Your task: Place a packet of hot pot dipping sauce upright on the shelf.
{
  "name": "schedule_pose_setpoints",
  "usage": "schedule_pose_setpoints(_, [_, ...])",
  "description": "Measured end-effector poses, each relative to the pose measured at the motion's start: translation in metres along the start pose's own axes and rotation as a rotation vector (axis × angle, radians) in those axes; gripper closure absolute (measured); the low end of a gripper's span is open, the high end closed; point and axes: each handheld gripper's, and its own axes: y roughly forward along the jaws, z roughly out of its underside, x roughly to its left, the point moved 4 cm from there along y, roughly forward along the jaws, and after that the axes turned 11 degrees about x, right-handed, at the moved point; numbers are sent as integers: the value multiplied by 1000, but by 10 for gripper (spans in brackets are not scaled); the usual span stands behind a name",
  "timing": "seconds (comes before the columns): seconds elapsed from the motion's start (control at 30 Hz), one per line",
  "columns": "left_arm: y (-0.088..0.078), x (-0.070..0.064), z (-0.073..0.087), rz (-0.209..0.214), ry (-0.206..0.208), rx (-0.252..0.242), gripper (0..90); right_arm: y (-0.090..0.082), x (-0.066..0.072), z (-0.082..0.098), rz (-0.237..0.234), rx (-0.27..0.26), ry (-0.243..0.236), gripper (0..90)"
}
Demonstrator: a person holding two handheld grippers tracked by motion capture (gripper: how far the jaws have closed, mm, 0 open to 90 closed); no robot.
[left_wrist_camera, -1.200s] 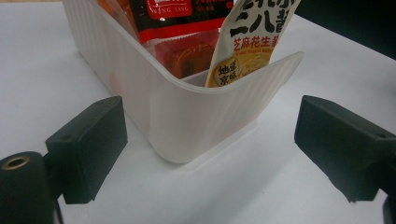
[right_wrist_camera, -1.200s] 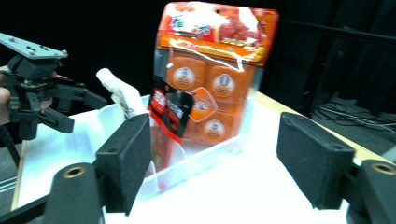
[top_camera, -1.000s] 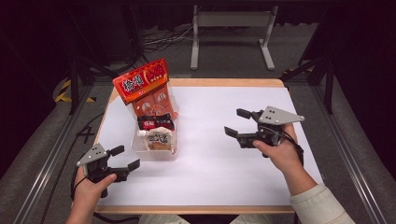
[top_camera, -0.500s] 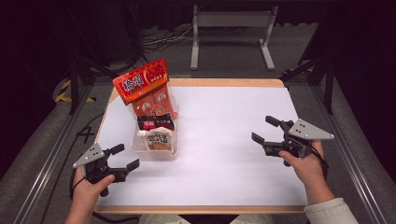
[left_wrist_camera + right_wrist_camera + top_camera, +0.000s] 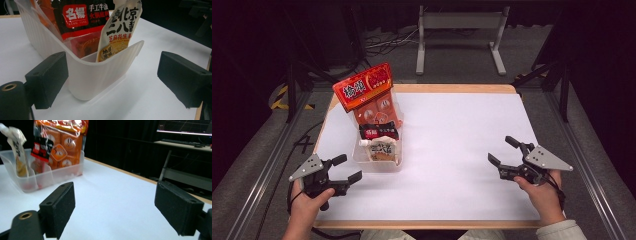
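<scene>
A clear plastic bin stands on the left of the white table and holds three upright packets. These are a big orange bag, a black and red packet and a cream pouch. My left gripper is open just in front of the bin's near end, with the rounded wall between its jaws but untouched. My right gripper hangs low over the table's right side, pointing left toward the bin. Its jaws have just been opening and nothing is between them.
A white sheet covers the table up to a wooden rim. Beyond the far edge stands a metal frame on the dark floor, with cables at the left. A lit monitor sits far behind.
My right hand has swung from the table's middle right out toward the right edge and nearer to me, sinking lower. The left gripper and the bin have stayed put.
</scene>
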Motion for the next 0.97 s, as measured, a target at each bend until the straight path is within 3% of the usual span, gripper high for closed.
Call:
schedule_pose_setpoints(0.2, [1, 0, 0, -2, -2, -3, 103, 1, 3, 25, -19, 35, 58, 172])
schedule_pose_setpoints(0.33, [3, 2, 2, -1, -1, -8, 96, 0, 5, 33, -27, 53, 70, 172])
schedule_pose_setpoints(0.5, [5, 0, 2, 8, 10, -14, 95, -5, 8, 40, -21, 58, 68, 172])
schedule_pose_setpoints(0.7, [8, 1, 4, -4, 3, -1, 96, -3, 4, 49, -18, 106, 82, 172])
schedule_pose_setpoints(0.87, [8, 6, 6, -46, -25, 12, 100, -1, 5, 51, -16, 116, 75, 172])
schedule_pose_setpoints(0.97, [8, 6, 6, -42, -34, 4, 96, 0, 4, 53, -12, 124, 80, 172])
